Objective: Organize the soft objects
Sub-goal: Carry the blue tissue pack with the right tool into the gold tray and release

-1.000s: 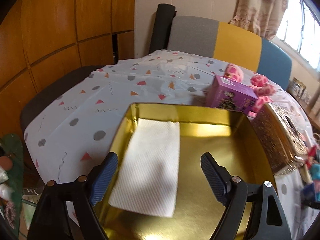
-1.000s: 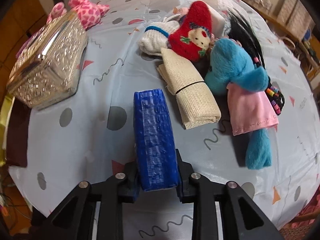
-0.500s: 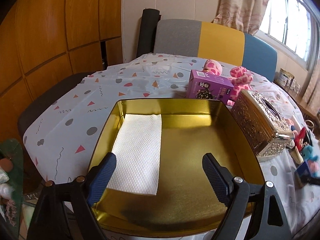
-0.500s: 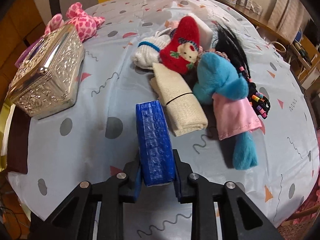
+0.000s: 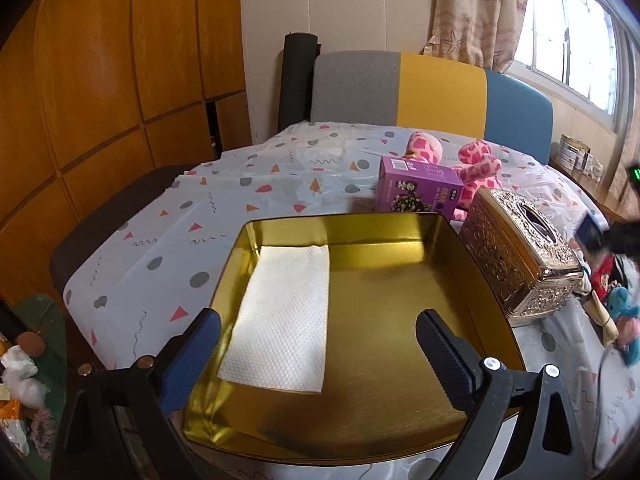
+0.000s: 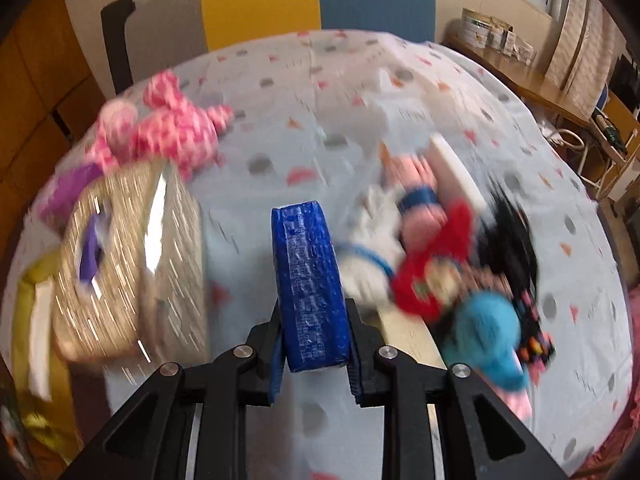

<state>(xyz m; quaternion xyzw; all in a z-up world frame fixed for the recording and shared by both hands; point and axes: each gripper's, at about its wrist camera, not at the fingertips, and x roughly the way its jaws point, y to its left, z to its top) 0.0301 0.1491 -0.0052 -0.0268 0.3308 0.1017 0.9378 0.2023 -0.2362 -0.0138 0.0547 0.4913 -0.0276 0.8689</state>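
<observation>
Right tongs (image 6: 316, 364) pinch the blue pack (image 6: 308, 288) by its near end, above the bench (image 6: 280, 92); it looks light and squashy. Left tongs (image 5: 320, 354), empty, are spreading over the gold tray (image 5: 400, 340).

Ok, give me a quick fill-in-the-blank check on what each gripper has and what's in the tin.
1. The right gripper is shut on a ____ pack.
2. The left gripper, jaws opening, holds ____.
3. In the gold tin lies a folded white ____.

Missing words: blue; nothing; paper towel.
</observation>
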